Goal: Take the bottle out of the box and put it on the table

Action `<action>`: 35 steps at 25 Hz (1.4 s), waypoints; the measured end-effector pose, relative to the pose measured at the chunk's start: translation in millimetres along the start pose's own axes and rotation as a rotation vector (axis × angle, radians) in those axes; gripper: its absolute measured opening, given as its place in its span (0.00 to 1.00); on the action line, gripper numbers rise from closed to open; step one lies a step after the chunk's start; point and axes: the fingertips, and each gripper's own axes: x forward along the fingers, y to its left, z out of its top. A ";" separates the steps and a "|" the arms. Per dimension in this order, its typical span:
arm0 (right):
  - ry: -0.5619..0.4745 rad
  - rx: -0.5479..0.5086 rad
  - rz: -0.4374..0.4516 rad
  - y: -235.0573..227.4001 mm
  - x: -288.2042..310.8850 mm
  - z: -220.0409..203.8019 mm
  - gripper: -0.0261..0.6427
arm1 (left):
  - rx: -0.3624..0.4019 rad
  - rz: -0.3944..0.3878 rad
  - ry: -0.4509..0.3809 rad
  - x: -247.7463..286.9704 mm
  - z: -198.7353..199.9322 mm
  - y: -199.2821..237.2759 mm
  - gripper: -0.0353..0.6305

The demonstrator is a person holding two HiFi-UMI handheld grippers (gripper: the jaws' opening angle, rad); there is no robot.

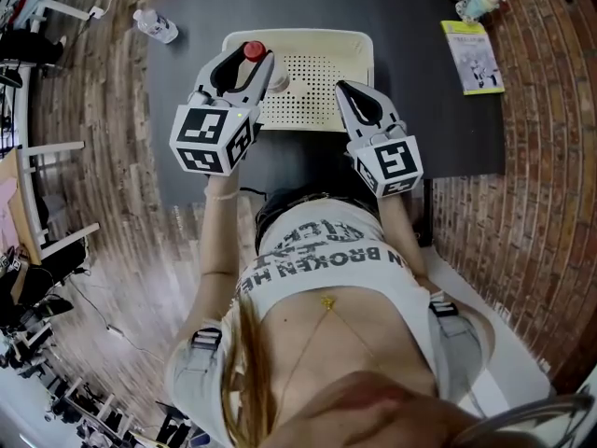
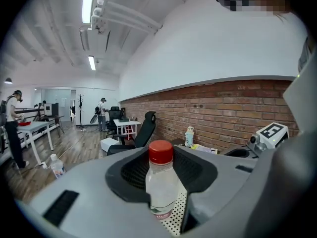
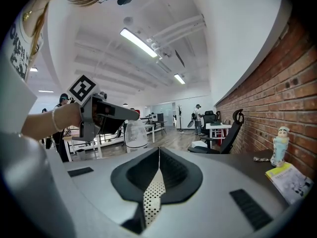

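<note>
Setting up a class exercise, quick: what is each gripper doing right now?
Left gripper: closed on the red-capped bottle.
Right gripper: closed, holding nothing.

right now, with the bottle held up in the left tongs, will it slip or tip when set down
Probably slick: the bottle is smooth clear plastic, gripped high by the left tongs near its red cap. Likely thin-walled, so it may dent. Tall and narrow, it could tip on the table unless set down upright.
</note>
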 end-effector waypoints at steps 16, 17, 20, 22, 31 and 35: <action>0.004 -0.019 -0.002 20.2 6.8 2.4 0.05 | 0.008 -0.030 -0.022 -19.4 6.3 6.7 0.28; 0.005 -0.020 -0.004 20.4 7.0 2.8 0.05 | 0.007 -0.030 -0.022 -20.4 6.3 7.5 0.28; 0.008 -0.021 -0.008 20.7 8.0 3.3 0.05 | 0.007 -0.031 -0.022 -22.3 6.3 10.1 0.28; 0.010 -0.022 -0.009 21.5 8.4 3.4 0.05 | 0.005 -0.030 -0.021 -23.4 5.9 11.5 0.28; 0.019 -0.021 0.002 30.2 11.7 2.3 0.05 | -0.008 -0.011 -0.026 -33.5 3.3 23.0 0.28; 0.022 -0.024 0.006 35.2 13.9 1.7 0.05 | -0.018 0.017 -0.033 -43.7 2.3 35.7 0.28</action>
